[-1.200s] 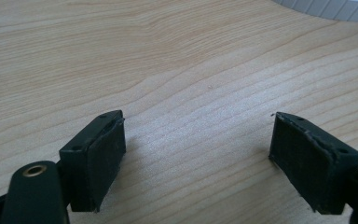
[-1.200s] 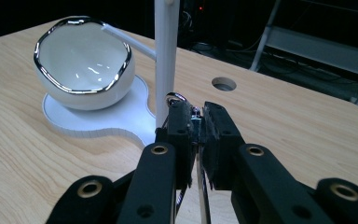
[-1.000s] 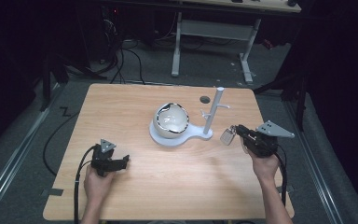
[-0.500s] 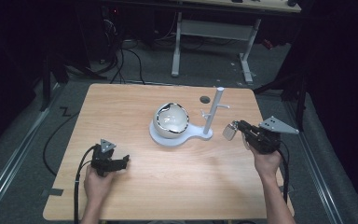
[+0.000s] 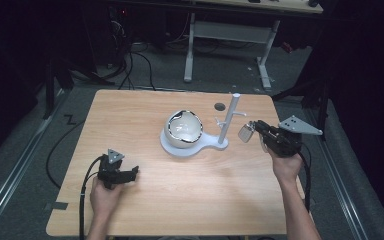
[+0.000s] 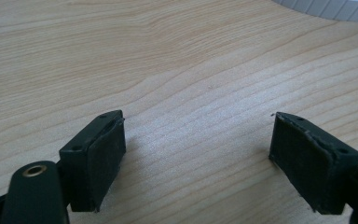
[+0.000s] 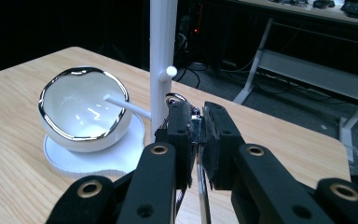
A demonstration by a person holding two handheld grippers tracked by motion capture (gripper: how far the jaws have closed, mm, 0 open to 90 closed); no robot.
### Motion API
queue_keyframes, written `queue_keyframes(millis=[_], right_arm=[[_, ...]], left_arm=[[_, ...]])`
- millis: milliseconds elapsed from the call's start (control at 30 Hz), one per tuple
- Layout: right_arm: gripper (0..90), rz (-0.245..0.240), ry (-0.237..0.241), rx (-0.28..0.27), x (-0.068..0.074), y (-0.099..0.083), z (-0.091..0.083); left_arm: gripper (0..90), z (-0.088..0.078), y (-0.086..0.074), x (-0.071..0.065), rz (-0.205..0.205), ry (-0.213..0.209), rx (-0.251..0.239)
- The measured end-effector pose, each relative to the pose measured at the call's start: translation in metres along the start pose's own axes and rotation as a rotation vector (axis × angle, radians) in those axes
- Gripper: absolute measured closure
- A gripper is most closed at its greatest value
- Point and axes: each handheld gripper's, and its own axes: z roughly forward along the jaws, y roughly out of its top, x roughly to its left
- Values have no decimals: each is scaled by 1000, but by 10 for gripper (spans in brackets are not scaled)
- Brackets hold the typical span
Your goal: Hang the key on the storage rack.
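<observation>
A white stand with thin pegs rises right of the table's middle. On its round base sits a white bowl with a silver rim. My right gripper hovers just right of the post, shut on a small silvery item. In the right gripper view the item is pinched between the pads, its metal ring poking up close to the post and below a ball-tipped peg. My left gripper rests at the front left, open, over bare wood.
A small dark disc lies on the table behind the stand. The wooden table ends close to my right hand at its right edge. A white-legged desk and cables stand on the floor beyond.
My right gripper has risen a little with the silvery item, staying beside the post. The left gripper has not moved.
</observation>
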Motion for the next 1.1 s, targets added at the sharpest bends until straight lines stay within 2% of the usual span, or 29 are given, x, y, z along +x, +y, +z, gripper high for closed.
queue_keyframes(millis=[233, 433, 767, 1100], right_arm=[[821, 5, -6, -1, -1, 8, 3], [821, 28, -12, 7, -3, 12, 8], [821, 13, -20, 9, 1, 19, 10], [821, -22, -25, 20, 7, 26, 15]], left_arm=[[187, 0, 0, 0, 0, 0, 0], [187, 0, 0, 0, 0, 0, 0], [187, 0, 0, 0, 0, 0, 0], [187, 0, 0, 0, 0, 0, 0]])
